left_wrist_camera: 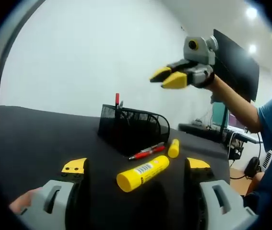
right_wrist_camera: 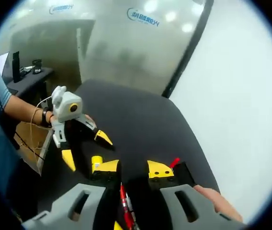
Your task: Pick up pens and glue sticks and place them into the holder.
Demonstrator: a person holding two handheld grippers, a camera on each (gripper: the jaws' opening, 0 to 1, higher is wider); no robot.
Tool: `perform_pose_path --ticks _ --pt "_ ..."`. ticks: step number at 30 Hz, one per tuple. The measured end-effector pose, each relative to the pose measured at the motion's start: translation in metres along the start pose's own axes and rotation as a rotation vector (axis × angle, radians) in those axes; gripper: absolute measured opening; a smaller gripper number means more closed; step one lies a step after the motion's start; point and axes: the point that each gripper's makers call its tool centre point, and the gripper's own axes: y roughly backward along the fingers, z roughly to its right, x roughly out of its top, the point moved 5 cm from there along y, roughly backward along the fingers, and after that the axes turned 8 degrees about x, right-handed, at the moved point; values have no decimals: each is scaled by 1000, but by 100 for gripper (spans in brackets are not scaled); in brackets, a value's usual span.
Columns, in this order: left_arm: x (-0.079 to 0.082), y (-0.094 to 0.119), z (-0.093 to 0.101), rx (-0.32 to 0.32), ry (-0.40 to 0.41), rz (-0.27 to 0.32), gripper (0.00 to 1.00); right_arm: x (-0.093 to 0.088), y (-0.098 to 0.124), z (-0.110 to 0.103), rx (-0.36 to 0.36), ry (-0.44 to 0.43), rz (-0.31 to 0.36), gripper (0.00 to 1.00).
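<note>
Left gripper view: my left gripper [left_wrist_camera: 138, 165] gapes wide astride big glue stick [left_wrist_camera: 142, 173]; I'd lower, centre, then pinch; right gripper [left_wrist_camera: 169, 77] near-closed, empty.

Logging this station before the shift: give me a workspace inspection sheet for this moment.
Surface: black table, dark cloth-like top.
Job's things: mesh holder with a red-tipped pen upright inside; large glue stick, small glue stick and red pen lying in front of it.
Clutter: nothing seen.
Grippers: left claw open, low over the large glue stick; right claw raised, empty, jaws nearly closed.
Cables: some by the side desk.
Surroundings: white wall, monitor, ceiling lights.
</note>
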Motion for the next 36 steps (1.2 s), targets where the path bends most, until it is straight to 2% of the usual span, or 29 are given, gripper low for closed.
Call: perform_pose_path --ticks 2,6,10,14,20,21,23,25,28,30,32,33,35,36 --pt "0 0 1 -4 7 -3 72 -11 7 -10 -10 -29 25 17" --pt "-1 0 1 -9 9 -9 72 -39 16 -34 -45 -115 77 17" --pt "1 1 1 -17 36 -3 72 -62 21 -58 -99 -175 159 17" --pt "2 1 1 -4 65 -7 68 -76 28 -71 -138 -232 216 17" --pt "13 4 2 -16 135 -2 65 -84 39 -80 -176 -244 233 17" --pt "14 6 2 -15 151 -13 63 -84 41 -81 -184 -246 246 17" --pt "10 10 -1 -12 186 -72 54 -86 44 -81 -201 -256 276 17" --pt "12 12 -5 -11 203 -79 50 -91 45 -81 -216 -272 297 17" --pt "15 18 -4 -72 308 -108 42 -103 43 -81 -252 -313 328 17" --pt "13 19 -7 -97 373 -165 41 -109 43 -81 -273 -357 375 17" --pt "9 18 -9 -99 374 -211 39 -114 43 -82 -299 -389 418 16" --pt "6 17 -10 -102 385 -248 36 -117 45 -81 -335 -383 430 16" --pt "4 13 -17 -48 397 -277 34 -122 46 -84 -375 -383 442 15" --pt "4 11 -18 -45 413 -282 33 -124 46 -84 -387 -393 450 15"
